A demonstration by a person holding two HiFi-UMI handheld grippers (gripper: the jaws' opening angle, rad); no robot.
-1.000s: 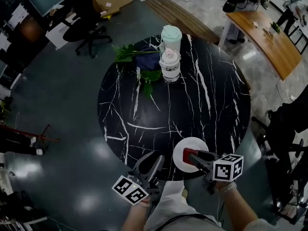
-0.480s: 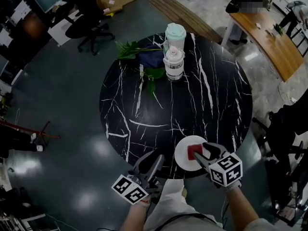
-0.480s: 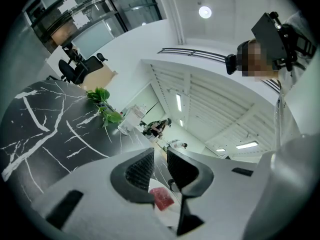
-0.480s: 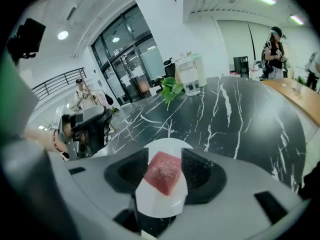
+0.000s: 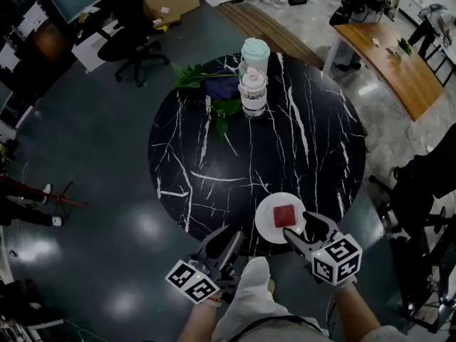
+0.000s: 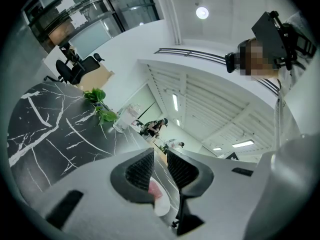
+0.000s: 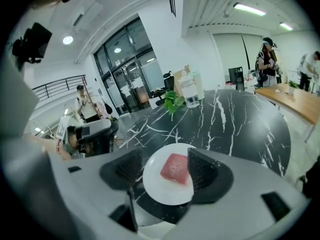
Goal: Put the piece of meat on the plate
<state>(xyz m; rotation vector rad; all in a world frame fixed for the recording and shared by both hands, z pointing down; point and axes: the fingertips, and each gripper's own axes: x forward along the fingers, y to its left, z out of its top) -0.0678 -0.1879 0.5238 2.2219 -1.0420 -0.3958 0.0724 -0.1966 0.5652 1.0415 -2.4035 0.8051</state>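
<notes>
The right gripper (image 5: 301,228) hangs just at the near edge of the white plate (image 5: 265,226). Its jaws are wide and opening, and they grip nothing. In the right gripper view the piece of meat (image 7: 175,168) shows between the two pads, but neither pad presses on it. That red slab lies flat on the plate, a little off its middle. The left gripper (image 5: 222,239) is held level to the left of the plate, past the rim of the black marble table (image 5: 285,148). Its jaws stand only a narrow slit apart and are empty. Through that slit I can just see a sliver of the plate.

Well beyond the plate, at the table's far side, stand a mint-lidded cup (image 5: 254,52) and a white jar (image 5: 252,95), touching or nearly so. Green leaves (image 5: 214,109) and a dark blue cloth (image 5: 217,87) lie beside them. Nothing stands between the plate and either gripper.

I count two grippers, one plate, one piece of meat and two containers.
</notes>
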